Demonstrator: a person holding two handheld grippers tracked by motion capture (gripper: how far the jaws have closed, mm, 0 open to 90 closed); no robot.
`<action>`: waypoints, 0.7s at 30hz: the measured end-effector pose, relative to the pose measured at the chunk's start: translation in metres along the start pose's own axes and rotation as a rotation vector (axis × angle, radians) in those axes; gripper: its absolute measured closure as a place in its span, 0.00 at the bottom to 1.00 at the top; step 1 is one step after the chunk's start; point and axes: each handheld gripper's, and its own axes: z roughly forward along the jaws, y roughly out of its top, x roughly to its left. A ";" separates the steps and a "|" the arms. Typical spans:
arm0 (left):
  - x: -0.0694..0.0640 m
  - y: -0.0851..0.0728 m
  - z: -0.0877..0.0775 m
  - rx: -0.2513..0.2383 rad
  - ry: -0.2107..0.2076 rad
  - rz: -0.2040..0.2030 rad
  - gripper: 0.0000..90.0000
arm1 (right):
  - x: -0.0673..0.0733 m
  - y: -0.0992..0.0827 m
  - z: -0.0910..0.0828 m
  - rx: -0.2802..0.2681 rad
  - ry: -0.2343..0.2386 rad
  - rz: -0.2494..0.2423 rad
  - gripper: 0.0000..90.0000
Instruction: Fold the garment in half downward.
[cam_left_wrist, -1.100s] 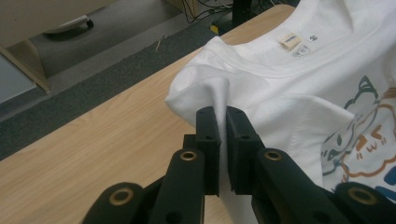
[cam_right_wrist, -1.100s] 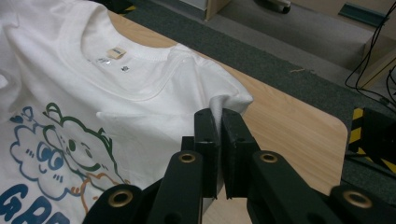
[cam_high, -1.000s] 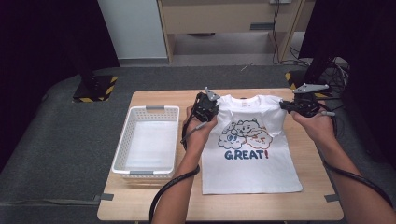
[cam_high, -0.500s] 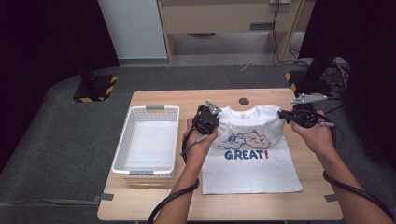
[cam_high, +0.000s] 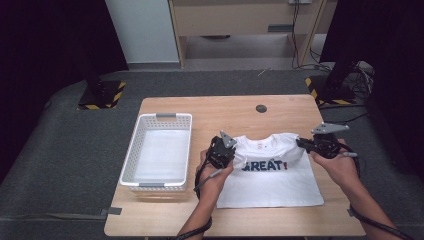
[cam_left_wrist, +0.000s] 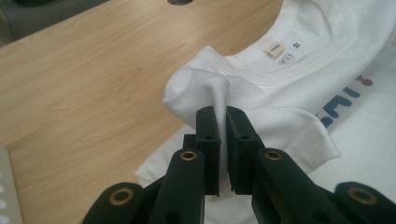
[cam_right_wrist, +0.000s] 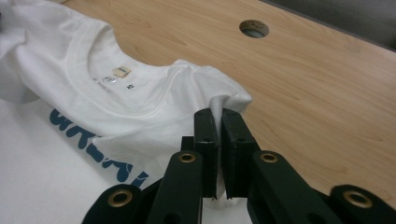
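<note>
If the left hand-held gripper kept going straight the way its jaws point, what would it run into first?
The left hand-held gripper is already clamped on a shoulder fold of the white T-shirt, so more shirt comes first. Beyond that, probably bare wooden table, though depth is hard to judge.

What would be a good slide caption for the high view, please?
Both grippers, left and right, pinch the white T-shirt beside the basket.

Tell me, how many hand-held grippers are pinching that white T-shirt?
2. The left hand-held gripper is shut on the T-shirt at its left shoulder; the right hand-held gripper is shut on its right shoulder.
</note>
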 end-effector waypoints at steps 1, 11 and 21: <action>-0.001 -0.003 -0.001 -0.002 -0.006 0.001 0.94 | 0.001 -0.003 0.000 -0.001 0.004 0.000 0.95; -0.017 -0.044 -0.003 0.020 -0.054 0.002 0.94 | 0.013 -0.036 -0.005 0.024 0.041 -0.012 0.95; -0.024 -0.072 0.010 0.058 -0.080 0.008 0.94 | 0.023 -0.077 0.010 0.099 0.066 0.003 0.95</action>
